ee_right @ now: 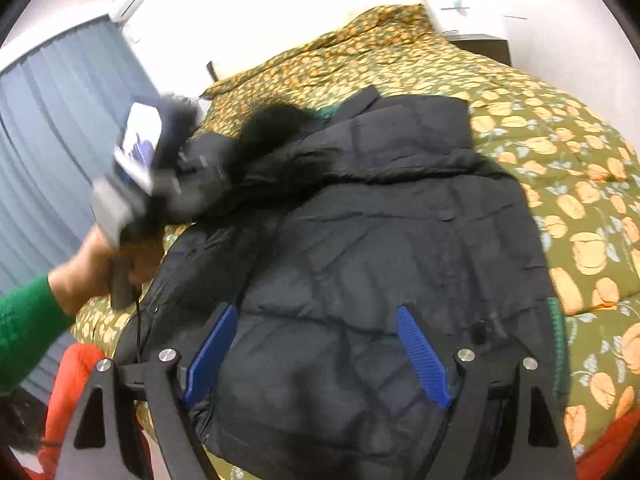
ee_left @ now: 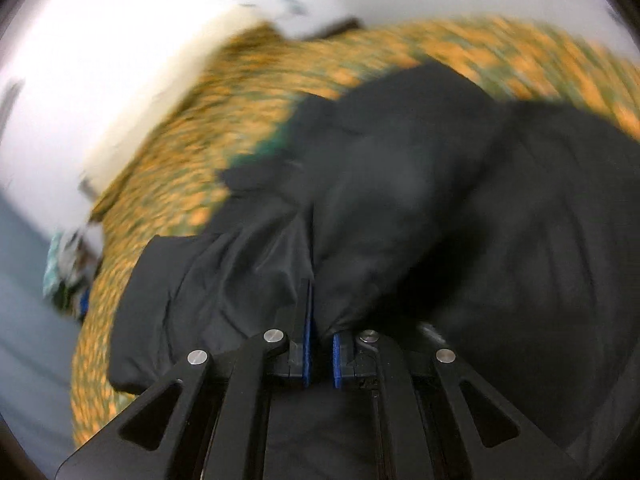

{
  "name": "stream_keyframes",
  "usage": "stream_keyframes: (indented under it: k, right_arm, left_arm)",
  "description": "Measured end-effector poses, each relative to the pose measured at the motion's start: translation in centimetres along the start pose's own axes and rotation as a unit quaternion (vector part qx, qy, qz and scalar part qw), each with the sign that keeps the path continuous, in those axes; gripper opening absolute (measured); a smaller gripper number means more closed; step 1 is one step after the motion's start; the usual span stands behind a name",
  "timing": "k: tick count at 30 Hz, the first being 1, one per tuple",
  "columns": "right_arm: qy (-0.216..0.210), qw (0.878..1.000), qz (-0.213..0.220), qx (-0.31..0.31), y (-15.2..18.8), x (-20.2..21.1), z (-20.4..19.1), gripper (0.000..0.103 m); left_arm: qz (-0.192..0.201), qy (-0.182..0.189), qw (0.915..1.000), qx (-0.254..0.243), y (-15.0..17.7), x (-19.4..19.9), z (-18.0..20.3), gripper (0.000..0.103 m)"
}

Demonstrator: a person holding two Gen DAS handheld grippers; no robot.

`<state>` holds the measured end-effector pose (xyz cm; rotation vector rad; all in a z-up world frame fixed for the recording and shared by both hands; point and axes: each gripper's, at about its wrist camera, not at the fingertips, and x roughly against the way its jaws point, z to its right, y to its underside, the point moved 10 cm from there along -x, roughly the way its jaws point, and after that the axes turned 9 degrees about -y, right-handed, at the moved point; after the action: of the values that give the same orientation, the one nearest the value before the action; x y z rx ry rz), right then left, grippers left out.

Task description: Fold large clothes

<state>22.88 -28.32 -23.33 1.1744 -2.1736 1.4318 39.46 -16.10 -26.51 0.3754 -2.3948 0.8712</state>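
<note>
A large black puffer jacket lies spread on a bed. My left gripper is shut on a fold of the jacket's black fabric, which bunches between its blue pads; the view is blurred. In the right wrist view the left gripper shows blurred at the jacket's left side, held by a hand in a green sleeve. My right gripper is open and empty, hovering over the jacket's lower part with its blue pads wide apart.
The bed has an orange and green patterned cover. A blue curtain hangs at the left. Something red lies at the bed's near left edge. A dark headboard piece stands at the far wall.
</note>
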Motion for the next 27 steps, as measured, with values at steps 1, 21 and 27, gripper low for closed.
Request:
stream_keyframes:
  k: [1,21,27]
  right_arm:
    - [0.004,1.0,0.003,-0.004,-0.1,0.2,0.4,0.084]
    - [-0.092,0.984,-0.017,-0.152,-8.7,-8.9,3.0,0.085]
    - [-0.074,0.982,-0.066,-0.162,-8.8,-15.8,3.4,0.079]
  left_arm:
    - [-0.002,0.004,0.9998,-0.019,0.5,0.1,1.1,0.012]
    - [-0.039,0.051,0.9768,0.205,10.4,9.7,-5.8,0.094]
    - [-0.079,0.033,0.9574,0.276,14.3,8.9,-8.1,0.094]
